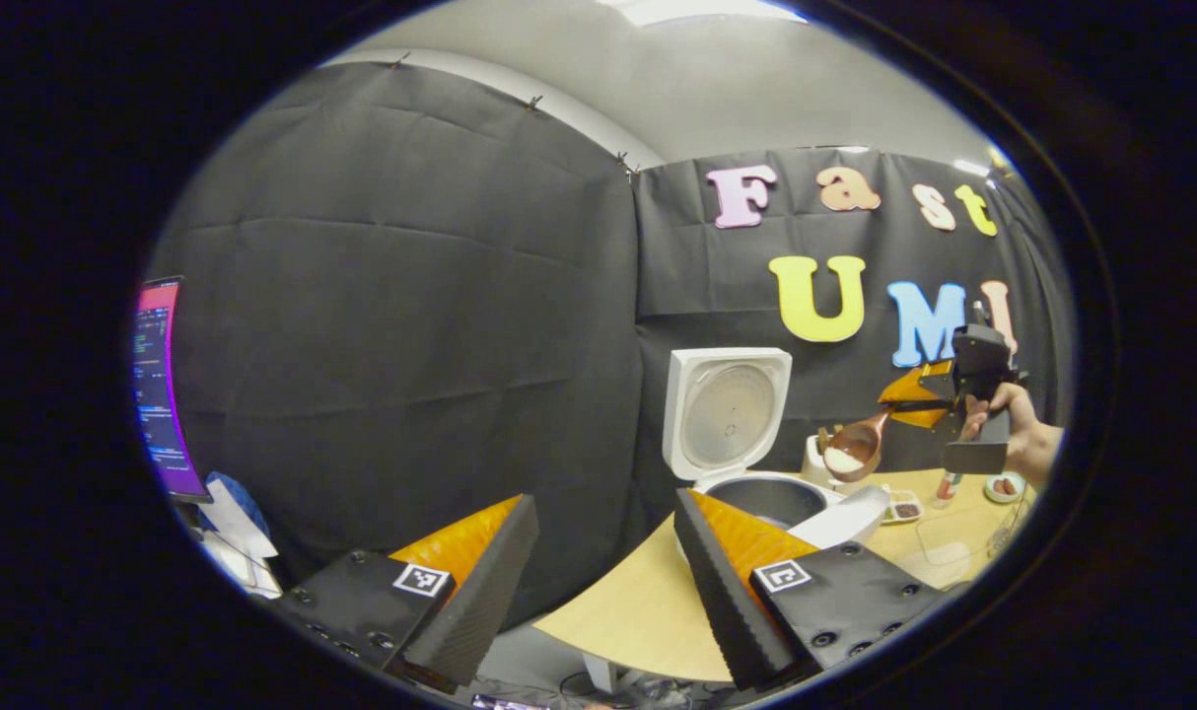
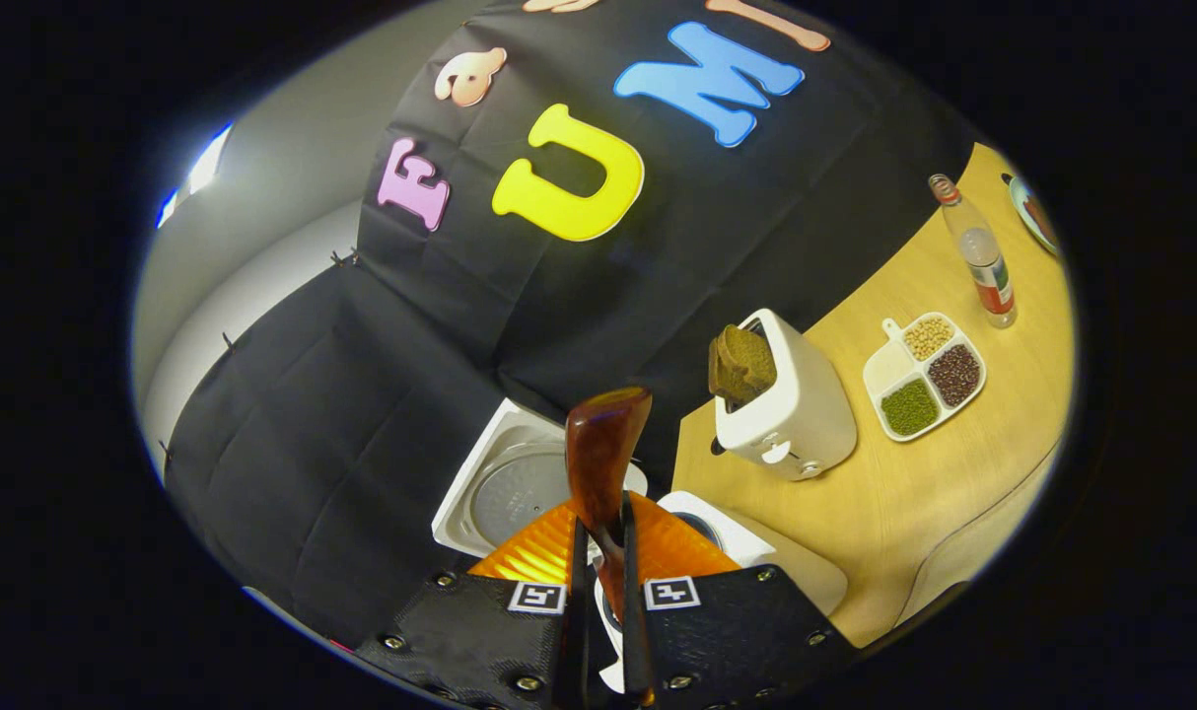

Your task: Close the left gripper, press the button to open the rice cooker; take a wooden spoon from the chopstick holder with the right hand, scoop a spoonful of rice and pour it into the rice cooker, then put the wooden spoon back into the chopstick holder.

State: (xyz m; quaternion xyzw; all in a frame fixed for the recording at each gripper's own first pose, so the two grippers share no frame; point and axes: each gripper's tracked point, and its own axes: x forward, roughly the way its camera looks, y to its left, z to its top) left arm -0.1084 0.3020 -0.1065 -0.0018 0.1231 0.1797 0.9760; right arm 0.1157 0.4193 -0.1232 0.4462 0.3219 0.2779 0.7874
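Observation:
The white rice cooker (image 1: 727, 414) stands open on the wooden table (image 1: 638, 611), lid upright behind the dark inner pot (image 1: 768, 496). My left gripper (image 1: 606, 503) is open and holds nothing, low and to the left of the cooker. A hand holds my right gripper (image 1: 912, 402) above and to the right of the pot, shut on the handle of the wooden spoon (image 1: 853, 449); white rice lies in its bowl. In the right gripper view the spoon (image 2: 603, 463) sticks out from between the shut fingers of the right gripper (image 2: 598, 532), over the cooker's lid (image 2: 515, 493).
A white toaster (image 2: 781, 404) with dark bread stands right of the cooker. Beyond it lie a divided dish (image 2: 922, 375) of beans, a small bottle (image 2: 978, 256) and a plate (image 2: 1037, 212). A lit monitor (image 1: 160, 385) is far left. The table's curved edge (image 1: 598, 641) is near.

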